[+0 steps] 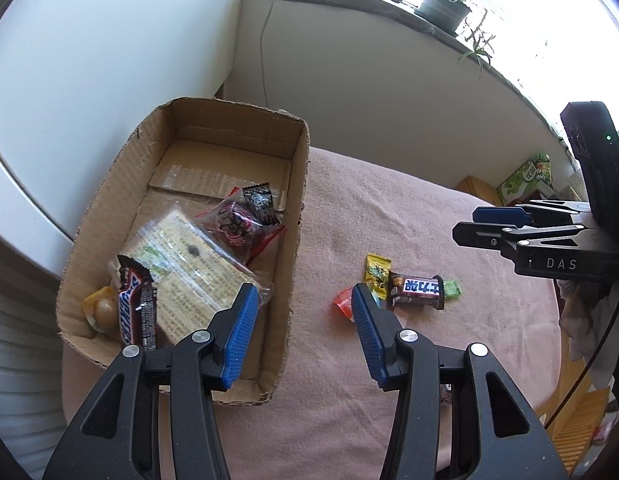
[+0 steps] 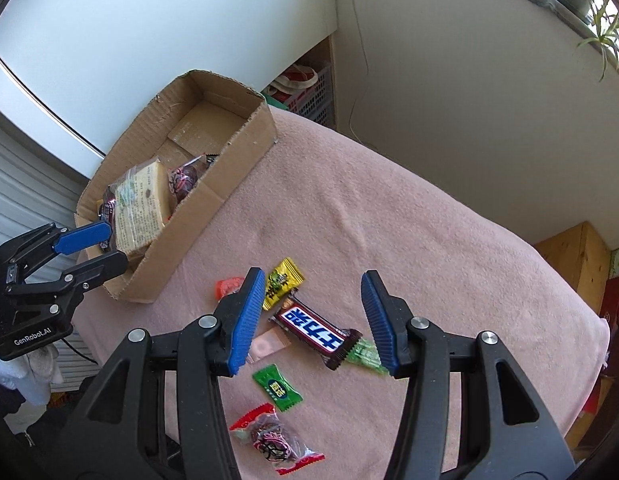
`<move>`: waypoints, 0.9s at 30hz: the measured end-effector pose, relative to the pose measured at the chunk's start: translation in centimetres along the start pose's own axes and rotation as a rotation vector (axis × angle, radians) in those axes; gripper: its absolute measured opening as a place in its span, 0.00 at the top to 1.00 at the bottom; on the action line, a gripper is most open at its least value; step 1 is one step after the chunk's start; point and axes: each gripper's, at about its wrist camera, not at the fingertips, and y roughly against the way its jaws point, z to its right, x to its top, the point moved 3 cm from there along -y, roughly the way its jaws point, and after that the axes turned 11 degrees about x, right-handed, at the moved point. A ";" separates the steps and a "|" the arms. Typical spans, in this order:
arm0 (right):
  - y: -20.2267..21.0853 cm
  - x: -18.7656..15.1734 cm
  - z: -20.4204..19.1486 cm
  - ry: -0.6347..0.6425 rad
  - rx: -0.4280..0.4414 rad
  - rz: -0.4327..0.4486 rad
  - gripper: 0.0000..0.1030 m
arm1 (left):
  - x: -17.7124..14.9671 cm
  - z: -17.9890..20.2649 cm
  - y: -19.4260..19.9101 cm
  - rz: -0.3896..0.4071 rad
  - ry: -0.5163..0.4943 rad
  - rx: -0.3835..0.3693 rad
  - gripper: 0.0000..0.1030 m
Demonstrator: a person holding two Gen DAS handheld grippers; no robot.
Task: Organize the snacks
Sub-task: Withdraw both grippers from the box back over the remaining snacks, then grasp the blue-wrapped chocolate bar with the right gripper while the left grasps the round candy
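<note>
Both hand-held grippers are over the pink blanket [image 2: 389, 208] that covers the bench, and neither has anything between its blue pads.

The left hand-held gripper [image 1: 303, 316] points down with its jaws parted and empty, straddling the near right wall of the cardboard box [image 1: 297, 216]. One pad hangs over the box interior, the other over the blanket. Inside the box lie a clear-wrapped pack of crackers [image 1: 189, 276], a Snickers bar [image 1: 135, 308] leaning on it at the near end, a round yellow-wrapped sweet [image 1: 99, 308] in the corner, a dark red-printed packet [image 1: 237, 224] and a small black sachet [image 1: 259, 202] farther back.

The right hand-held gripper [image 2: 313, 320] stands half open, empty, jaws framing a second Snickers bar [image 2: 313, 330] that lies flat on the blanket, untouched. Around the bar, a yellow candy packet [image 2: 283, 282] sits just beyond it, a red-orange sweet [image 2: 227, 286] is partly hidden behind the left pad, and a pale green wrapper [image 2: 365, 354] peeks out from under the bar's near end. A pinkish clear sachet [image 2: 267, 346] lies beside the left pad. Closer in are a green candy [image 2: 278, 387] and a red-edged packet of dark pieces [image 2: 273, 440].

A potted plant [image 1: 445, 4] stands on the windowsill behind.
</note>
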 end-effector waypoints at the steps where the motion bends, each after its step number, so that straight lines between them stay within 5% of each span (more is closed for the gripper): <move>1: 0.0 -0.4 0.5 -0.006 -0.003 -0.007 0.49 | -0.1 0.5 -0.1 -0.005 -0.008 -0.008 0.54; 15: -2.0 -4.5 1.9 0.078 0.024 -0.119 0.49 | -2.0 7.0 -3.1 -0.081 -0.099 -0.073 0.54; 27: -5.4 -4.7 1.6 0.196 0.061 -0.202 0.49 | -2.9 8.0 -6.6 -0.103 -0.092 0.006 0.54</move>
